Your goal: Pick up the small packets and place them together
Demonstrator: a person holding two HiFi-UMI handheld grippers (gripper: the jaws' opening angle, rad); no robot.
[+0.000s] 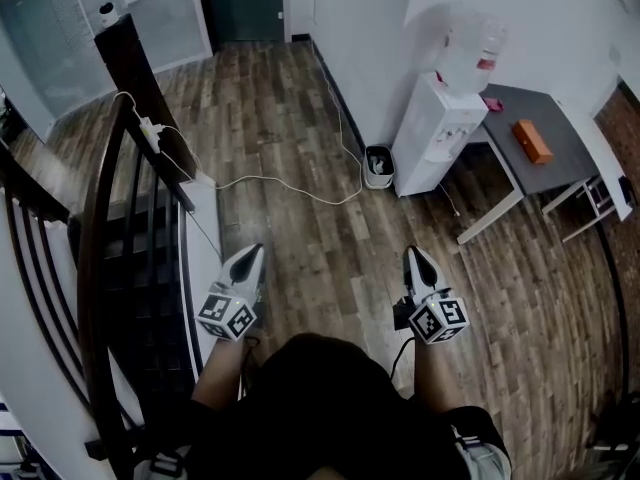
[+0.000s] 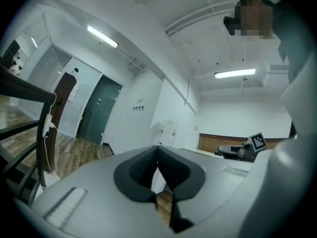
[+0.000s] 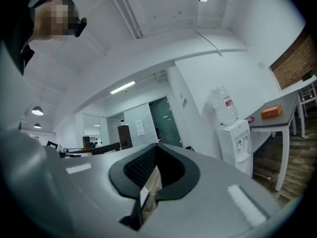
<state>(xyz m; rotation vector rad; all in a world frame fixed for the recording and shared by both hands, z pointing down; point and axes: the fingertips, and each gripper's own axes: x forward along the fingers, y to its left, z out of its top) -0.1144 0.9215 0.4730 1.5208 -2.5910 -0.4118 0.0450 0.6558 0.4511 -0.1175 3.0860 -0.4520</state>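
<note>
- Your left gripper (image 1: 254, 256) and right gripper (image 1: 416, 258) are both closed on nothing.
- No small packets show anywhere (perhaps they are on the table (image 1: 565, 158) at 2 o'clock).
- Walking there, you could snag the floor cable (image 1: 300, 190) at 12 o'clock.

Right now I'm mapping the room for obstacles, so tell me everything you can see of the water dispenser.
The water dispenser is a white, plastic-looking floor cabinet standing upright on the wood floor against the white wall, at the grey table's end. A clear bottle with a red-and-white label sits inverted on top. Two taps show on its front. A small bin stands beside its base.
</note>
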